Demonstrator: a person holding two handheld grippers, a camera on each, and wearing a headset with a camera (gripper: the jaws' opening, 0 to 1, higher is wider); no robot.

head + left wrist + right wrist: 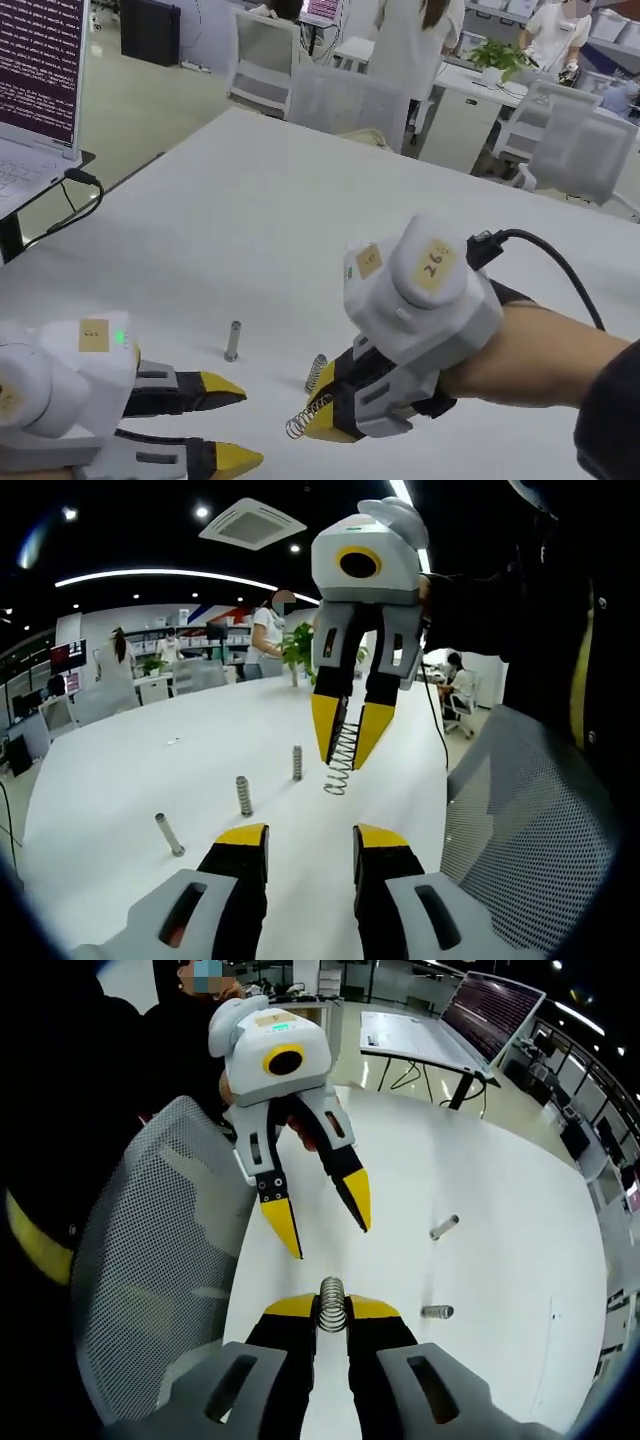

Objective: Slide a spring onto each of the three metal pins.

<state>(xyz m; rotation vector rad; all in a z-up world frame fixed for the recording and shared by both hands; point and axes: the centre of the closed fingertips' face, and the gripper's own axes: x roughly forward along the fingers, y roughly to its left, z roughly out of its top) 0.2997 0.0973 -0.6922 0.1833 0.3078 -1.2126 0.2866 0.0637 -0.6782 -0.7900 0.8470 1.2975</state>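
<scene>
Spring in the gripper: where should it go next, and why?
Probably carry the spring over to the bare pin and lower it on. The right gripper is shut on the spring and held above the table. That pin has no spring yet, while the next pin already wears one.

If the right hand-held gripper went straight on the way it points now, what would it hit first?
Most likely the left hand-held gripper: its open yellow tips sit right ahead of the spring that the right hand-held gripper holds, though depth is unclear.
</scene>
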